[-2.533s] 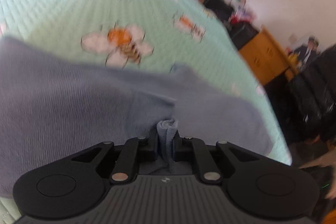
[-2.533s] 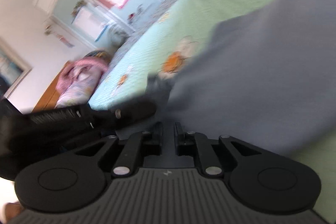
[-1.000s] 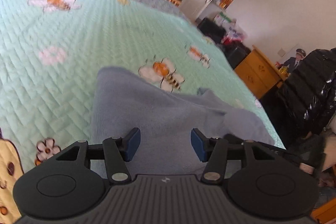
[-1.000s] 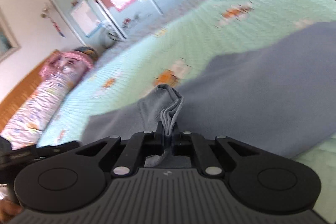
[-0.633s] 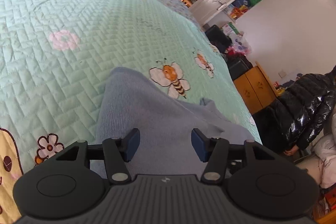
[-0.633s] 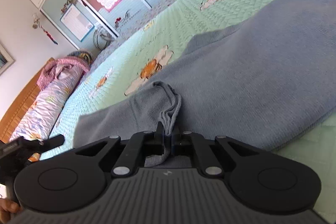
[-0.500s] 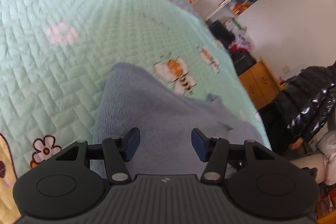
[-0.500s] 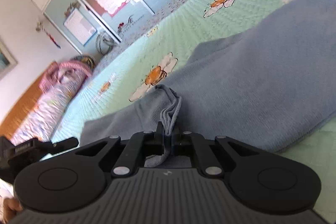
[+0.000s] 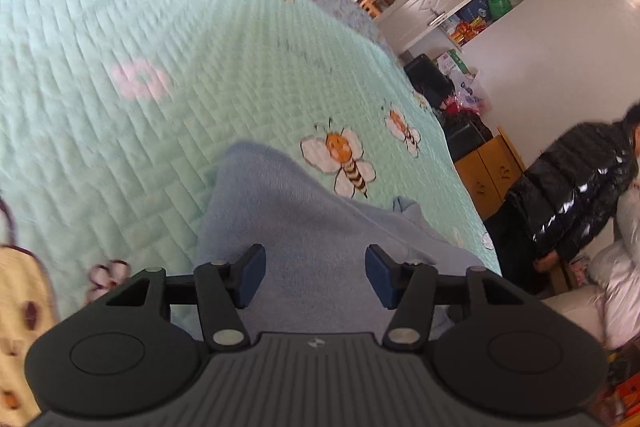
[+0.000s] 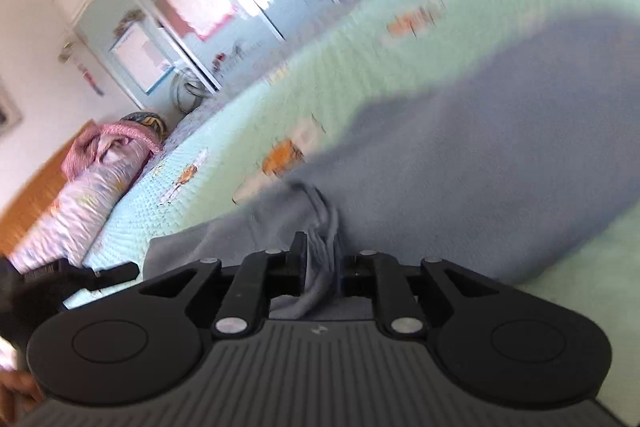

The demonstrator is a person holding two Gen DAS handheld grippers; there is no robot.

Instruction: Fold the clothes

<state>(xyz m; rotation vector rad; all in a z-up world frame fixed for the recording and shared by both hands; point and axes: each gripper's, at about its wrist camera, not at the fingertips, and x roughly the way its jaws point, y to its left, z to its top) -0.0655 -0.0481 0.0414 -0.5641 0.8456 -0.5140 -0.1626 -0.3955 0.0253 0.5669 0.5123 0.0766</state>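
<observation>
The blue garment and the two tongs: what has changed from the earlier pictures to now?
The left tongs let go of the blue garment and now stand open above it. The right tongs, shut on a bunched fold until now, are opening with the fold between them. The garment stayed on the green quilt.

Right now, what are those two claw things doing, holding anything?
Left gripper: open, empty, above the blue knitted garment.
Right gripper: fingers opening, a bunched fold of the garment between them.
</observation>
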